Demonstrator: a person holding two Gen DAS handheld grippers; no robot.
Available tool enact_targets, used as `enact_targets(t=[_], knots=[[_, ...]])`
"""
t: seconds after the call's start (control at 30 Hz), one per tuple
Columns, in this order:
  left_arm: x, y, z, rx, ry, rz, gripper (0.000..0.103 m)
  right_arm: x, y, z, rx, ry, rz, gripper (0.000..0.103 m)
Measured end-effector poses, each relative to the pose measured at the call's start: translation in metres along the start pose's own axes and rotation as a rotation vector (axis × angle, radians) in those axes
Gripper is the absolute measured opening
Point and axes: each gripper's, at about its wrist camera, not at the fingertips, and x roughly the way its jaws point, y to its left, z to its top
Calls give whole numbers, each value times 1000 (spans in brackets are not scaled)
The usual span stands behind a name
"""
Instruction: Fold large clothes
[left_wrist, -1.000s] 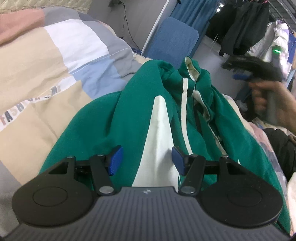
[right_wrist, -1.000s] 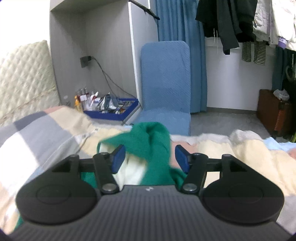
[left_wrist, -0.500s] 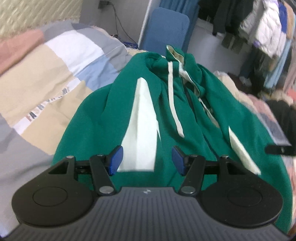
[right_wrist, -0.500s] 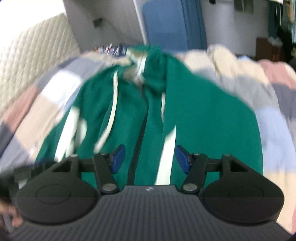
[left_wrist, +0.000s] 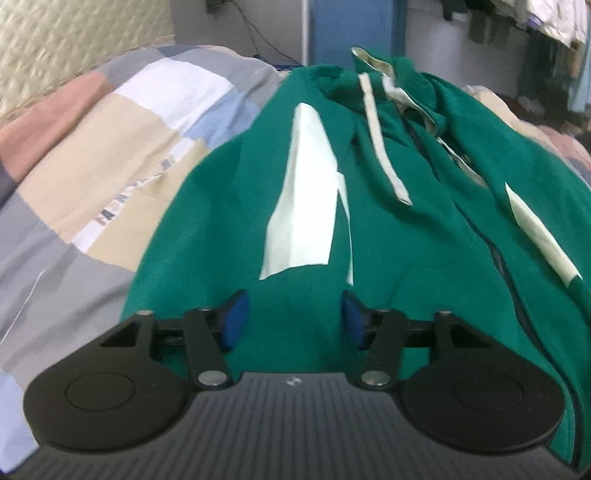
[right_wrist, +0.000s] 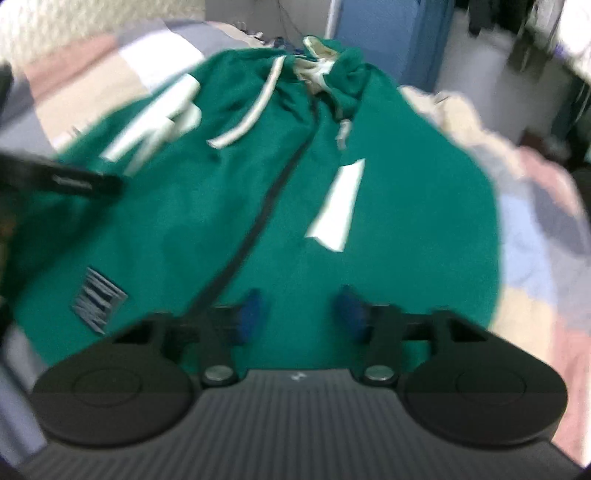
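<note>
Both claws wide, empty: left (left_wrist: 291, 319), right (right_wrist: 299, 314) over hoodie (left_wrist: 406, 240). We should pinch hem corners evenly.

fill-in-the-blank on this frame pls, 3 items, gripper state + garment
1. The hoodie spread on the quilt is ____ in colour.
2. The left gripper is ____, with nothing between its jaws.
3. The right gripper hovers over the hoodie's ____ end, opposite the hood.

Missing words: green; open; bottom
</note>
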Motion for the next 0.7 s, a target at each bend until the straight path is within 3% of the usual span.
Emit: enact_targets(t=[0.03,0.07,0.13,0.37,0.57,0.7], knots=[[0,3,1,-7,3,3,24,-1,-9,0,37,9,11,14],[-2,7,2,-16,7,11,18,-3,-17,-1,65,14,16,8],[-6,14,6,-19,4,19,8,-8,-33,2,120,13,36,6],[-25,76,56,-111,-31,86,4,-45,-105,26,220,-64,-25,4],[-32,144,118,-175,-62,206,4,-61,-208,48,316,-142,-187,4],[-23,168,155,-141,-95,322,4,-54,-266,56,353,-187,-318,4]])
